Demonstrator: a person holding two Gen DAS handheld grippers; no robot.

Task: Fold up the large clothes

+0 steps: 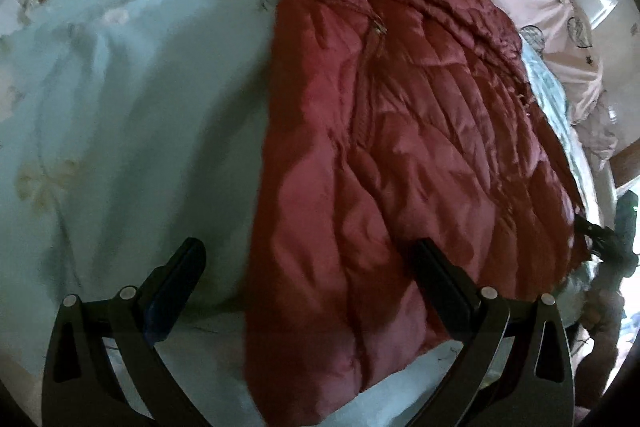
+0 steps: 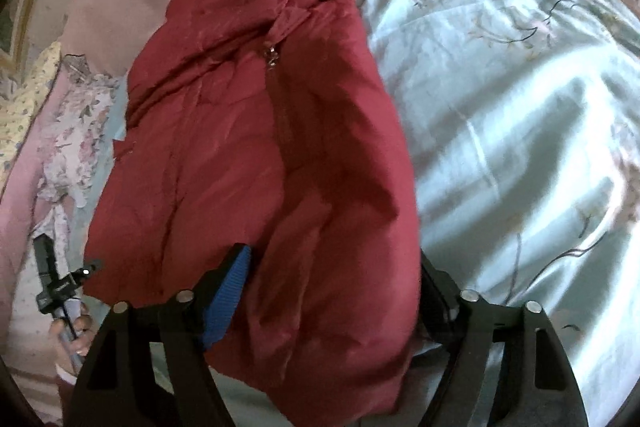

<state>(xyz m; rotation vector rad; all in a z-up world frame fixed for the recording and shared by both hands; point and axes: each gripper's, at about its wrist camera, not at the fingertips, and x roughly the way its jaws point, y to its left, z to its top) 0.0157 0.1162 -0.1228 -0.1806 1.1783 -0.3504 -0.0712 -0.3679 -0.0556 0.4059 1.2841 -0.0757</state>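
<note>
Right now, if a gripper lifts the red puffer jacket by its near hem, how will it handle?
The red puffer jacket will probably flop: it already lies creased and folded. Quilted padding suggests it is bulky but light. Its sheen, and the satiny bedsheet beneath, suggest it may slip from the pads or slide when pushed.

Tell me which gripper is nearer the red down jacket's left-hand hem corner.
Left. The left gripper straddles that corner of the red down jacket; the right gripper straddles the hem's opposite side.
</note>
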